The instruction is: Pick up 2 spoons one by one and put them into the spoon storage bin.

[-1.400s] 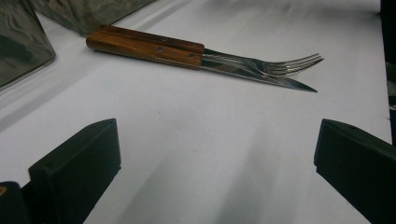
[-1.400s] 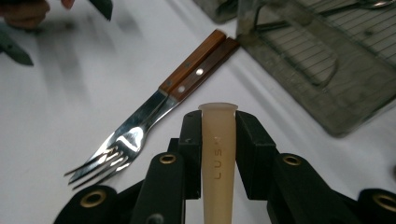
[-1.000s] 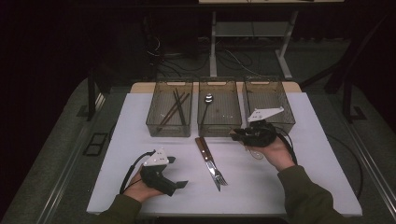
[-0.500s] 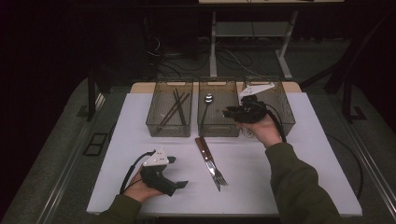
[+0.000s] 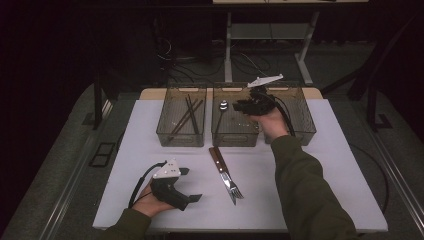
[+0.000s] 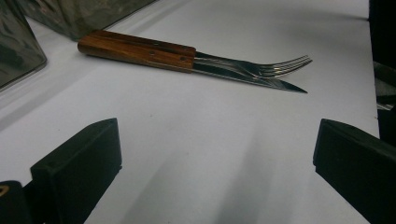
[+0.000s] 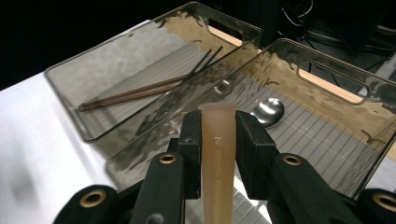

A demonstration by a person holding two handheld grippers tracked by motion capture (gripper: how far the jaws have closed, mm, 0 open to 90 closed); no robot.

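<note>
With chopsticks (image 5: pixel 186 114) and a spoon (image 5: pixel 223 105) already binned, the right claw (image 7: pixel 218 135), clamped on a tan plastic handle (image 7: pixel 217 154), hovers over the middle bin (image 5: pixel 218 136), while the wide-open, empty left claw (image 6: pixel 210 154) faces the knife (image 6: pixel 140 50) and fork (image 6: pixel 275 66) left on the desk (image 5: pixel 325 165).

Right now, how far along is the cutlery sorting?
Done: chopsticks lie in the left bin, a spoon in the middle bin. In hand: the right gripper holds a beige handle over the middle bin. Left: knife and fork on the table.
</note>
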